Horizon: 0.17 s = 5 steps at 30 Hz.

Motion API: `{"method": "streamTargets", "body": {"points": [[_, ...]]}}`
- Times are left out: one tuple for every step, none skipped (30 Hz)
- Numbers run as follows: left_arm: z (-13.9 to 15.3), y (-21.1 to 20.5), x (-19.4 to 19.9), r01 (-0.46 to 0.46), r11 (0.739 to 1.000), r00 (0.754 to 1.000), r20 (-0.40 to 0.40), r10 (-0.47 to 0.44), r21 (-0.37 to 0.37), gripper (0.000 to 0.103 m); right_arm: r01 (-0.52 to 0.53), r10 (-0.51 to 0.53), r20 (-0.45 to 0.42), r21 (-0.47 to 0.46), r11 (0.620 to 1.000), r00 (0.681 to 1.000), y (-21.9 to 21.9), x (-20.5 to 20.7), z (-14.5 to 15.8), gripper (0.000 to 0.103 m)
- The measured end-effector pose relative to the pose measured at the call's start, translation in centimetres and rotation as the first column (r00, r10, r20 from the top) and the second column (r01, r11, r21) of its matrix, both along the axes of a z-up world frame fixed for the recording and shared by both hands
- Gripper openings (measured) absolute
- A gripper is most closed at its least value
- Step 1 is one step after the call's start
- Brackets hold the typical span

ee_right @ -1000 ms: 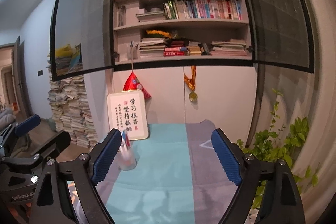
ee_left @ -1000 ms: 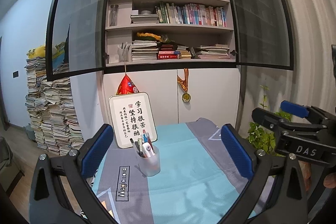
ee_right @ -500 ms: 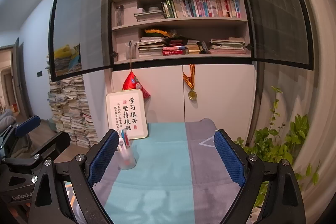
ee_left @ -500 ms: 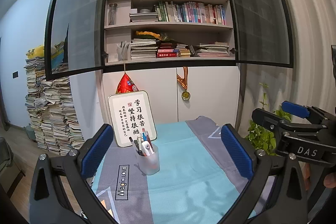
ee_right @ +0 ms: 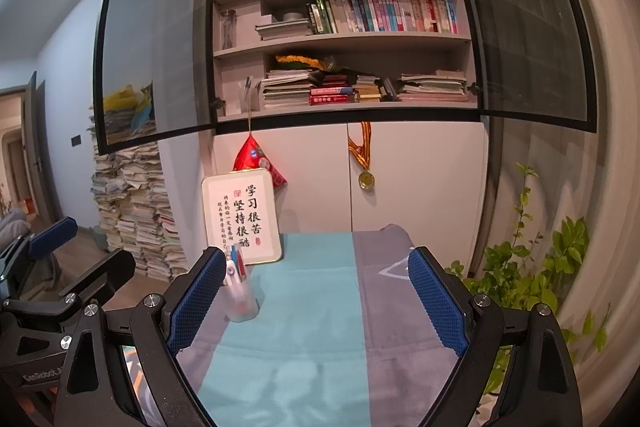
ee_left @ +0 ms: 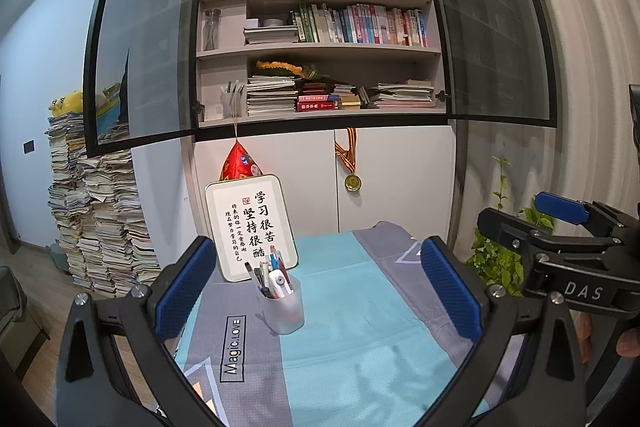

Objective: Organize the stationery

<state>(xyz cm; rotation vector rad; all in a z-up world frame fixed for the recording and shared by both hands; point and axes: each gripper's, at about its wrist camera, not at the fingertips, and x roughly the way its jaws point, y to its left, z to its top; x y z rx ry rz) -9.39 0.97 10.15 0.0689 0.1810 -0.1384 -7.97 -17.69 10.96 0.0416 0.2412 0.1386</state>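
A frosted plastic pen cup full of pens and a correction tape stands on the teal and grey tablecloth. It also shows in the right wrist view, partly behind the left blue pad. My left gripper is open and empty, held above the table in front of the cup. My right gripper is open and empty, to the right of the cup. Each gripper shows at the edge of the other's view.
A white framed calligraphy sign leans against the cabinet behind the cup. An open glass-door bookshelf is above. Stacks of paper stand on the floor at left. A green plant is at right.
Both grippers have tilted slightly, so the scene sits a little lower in view. Nothing on the table has moved and both grippers stay open.
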Motion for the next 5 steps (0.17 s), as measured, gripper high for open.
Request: {"method": "streamTargets", "body": {"points": [[0.00, 0.01, 0.00, 0.000, 1.000, 1.000, -0.001, 0.000, 0.000, 0.102, 0.001, -0.001, 0.000, 0.000, 1.000, 1.000, 0.00, 0.00, 0.00, 0.093], [0.02, -0.01, 0.04, 0.001, 1.000, 1.000, -0.002, -0.001, 0.000, 0.102, 0.001, -0.001, 0.000, 0.000, 1.000, 1.000, 0.00, 0.01, -0.01, 0.093], [0.03, -0.01, 0.03, 0.001, 1.000, 1.000, -0.002, -0.001, -0.001, 0.102, 0.001, -0.001, -0.001, 0.001, 1.000, 1.000, -0.01, 0.00, -0.01, 0.093], [0.04, -0.01, 0.03, 0.001, 1.000, 1.000, -0.002, -0.001, 0.000, 0.102, 0.000, 0.000, -0.001, 0.000, 1.000, 1.000, -0.02, 0.01, -0.01, 0.093], [0.03, -0.04, 0.00, 0.001, 1.000, 1.000, -0.002, -0.001, 0.000, 0.102, 0.000, 0.000, -0.001, 0.000, 1.000, 1.000, -0.02, 0.01, -0.02, 0.093]]}}
